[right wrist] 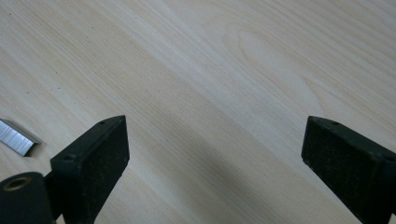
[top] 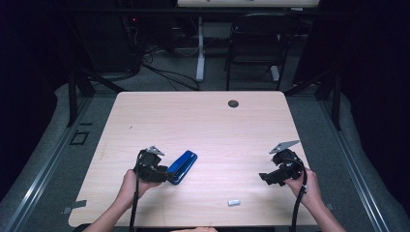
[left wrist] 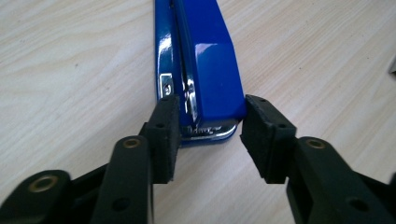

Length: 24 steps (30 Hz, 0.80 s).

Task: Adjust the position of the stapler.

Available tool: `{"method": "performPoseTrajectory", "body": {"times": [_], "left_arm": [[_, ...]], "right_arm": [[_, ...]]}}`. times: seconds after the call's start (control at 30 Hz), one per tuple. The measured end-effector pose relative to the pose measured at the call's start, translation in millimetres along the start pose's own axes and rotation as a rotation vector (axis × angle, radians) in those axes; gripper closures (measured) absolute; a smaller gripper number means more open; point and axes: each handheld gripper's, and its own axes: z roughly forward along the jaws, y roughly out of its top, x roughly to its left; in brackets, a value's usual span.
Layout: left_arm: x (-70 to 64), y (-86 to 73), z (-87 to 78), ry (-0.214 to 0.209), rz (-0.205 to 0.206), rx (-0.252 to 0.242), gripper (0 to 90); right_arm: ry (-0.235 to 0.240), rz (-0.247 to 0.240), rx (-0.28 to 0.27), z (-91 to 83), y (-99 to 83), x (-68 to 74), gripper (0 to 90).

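A blue stapler [top: 183,166] lies at an angle on the wooden table [top: 203,121], left of the middle. My left gripper [top: 164,174] holds its near end. In the left gripper view the two pads [left wrist: 164,135] press on either side of the stapler's [left wrist: 210,60] chrome-trimmed rear end, so my left gripper [left wrist: 209,121] is shut on it. My right gripper [top: 269,177] hovers over bare wood at the right, and its jaws stand wide apart with nothing between them [right wrist: 217,140]. A small strip of staples [top: 234,202] lies near the front edge, seen as the strip of staples [right wrist: 16,137] left of the right gripper's jaws.
A dark round grommet [top: 233,103] sits near the table's far edge. Beyond the table stand a black chair [top: 256,43] and a white desk leg [top: 200,48] with cables on the floor.
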Motion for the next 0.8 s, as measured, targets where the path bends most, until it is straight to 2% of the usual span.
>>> {"method": "performPoseTrajectory", "body": {"times": [0.03, 0.07, 0.17, 0.3, 0.33, 0.43, 0.47, 0.53, 0.57, 0.63, 0.8], "left_arm": [[0.0, 0.0, 0.0, 0.000, 0.000, 0.000, 53.5], [2.6, -2.8, -7.7, -0.004, -0.018, -0.033, 53.2], [8.3, -4.4, -18.4, -0.001, -0.039, -0.079, 55.1], [13.2, -5.4, -19.0, 0.029, -0.043, -0.087, 64.5], [15.8, -5.2, -12.6, 0.054, -0.028, -0.057, 66.3], [17.2, -4.3, -5.1, 0.061, -0.016, -0.028, 69.4], [16.6, -2.2, 0.8, 0.065, 0.008, 0.003, 71.5], [15.9, -1.2, 3.2, 0.061, 0.014, 0.012, 73.1], [14.2, 0.2, 7.1, 0.075, 0.033, 0.031, 74.3], [14.2, 0.4, 8.7, 0.080, 0.041, 0.038, 75.7], [15.1, -0.7, 17.4, 0.055, 0.046, 0.083, 76.4]], "right_arm": [[0.000, 0.000, 0.000, 0.0, 0.0, 0.0, 7.0], [0.000, 0.001, 0.000, 0.0, 0.0, -0.3, 7.1], [0.003, -0.002, -0.003, 0.1, 0.7, 0.3, 7.2], [0.001, -0.010, -0.005, 1.5, 1.6, 1.0, 7.2], [0.003, -0.009, 0.004, 2.3, 2.4, 1.7, 7.3], [-0.002, -0.015, 0.012, 3.6, 3.0, 1.9, 7.3], [0.000, -0.024, 0.019, 4.6, 3.4, 2.2, 7.4], [-0.004, -0.028, 0.030, 4.8, 3.4, 2.3, 7.4], [-0.004, -0.032, 0.027, 5.2, 3.0, 2.1, 7.5], [-0.005, -0.032, 0.029, 5.3, 2.8, 2.0, 7.5], [-0.010, -0.039, 0.034, 5.4, 3.3, 2.8, 7.8]]}}
